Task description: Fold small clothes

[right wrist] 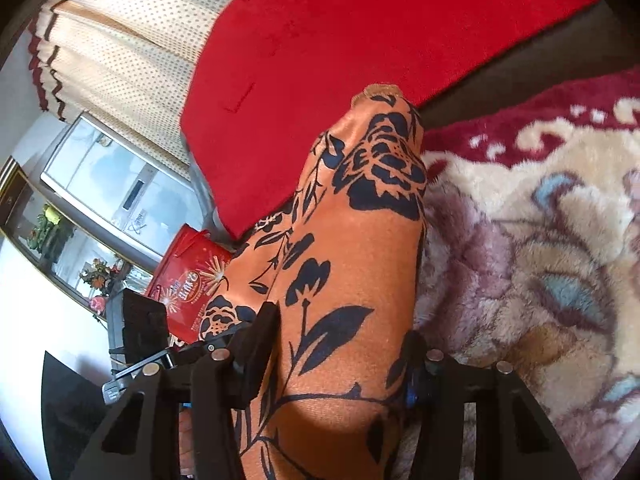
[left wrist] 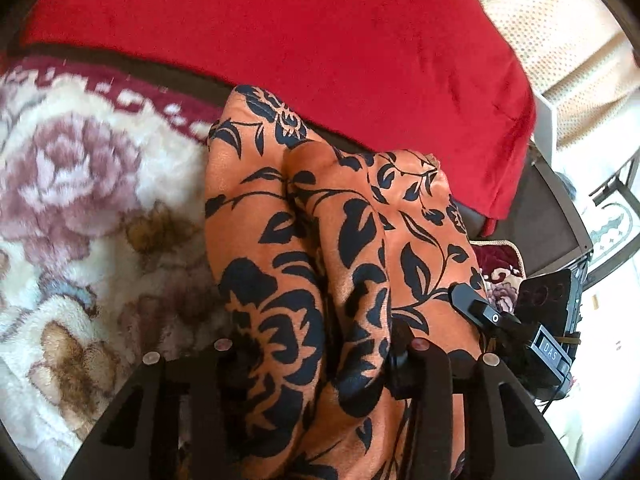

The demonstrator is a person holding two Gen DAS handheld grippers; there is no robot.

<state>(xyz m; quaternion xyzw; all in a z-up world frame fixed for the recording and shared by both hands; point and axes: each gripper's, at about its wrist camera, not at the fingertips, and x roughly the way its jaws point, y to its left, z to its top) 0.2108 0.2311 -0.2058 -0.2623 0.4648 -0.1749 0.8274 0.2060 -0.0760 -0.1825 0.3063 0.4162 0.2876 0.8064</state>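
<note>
Orange satin garment with black floral print (left wrist: 320, 248) hung bunched over the cream floral plush rug (left wrist: 80, 200), near the red blanket (left wrist: 320, 40). Left gripper (left wrist: 320, 360) and right gripper (right wrist: 336, 364) both clamped its fabric.

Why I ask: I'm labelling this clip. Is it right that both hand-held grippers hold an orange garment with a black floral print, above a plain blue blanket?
Not quite. The left hand-held gripper and right hand-held gripper do hold the orange garment, but the blanket under it is cream plush with a pink and brown flower pattern and a maroon border, not plain blue. Both wrist views show it.
</note>
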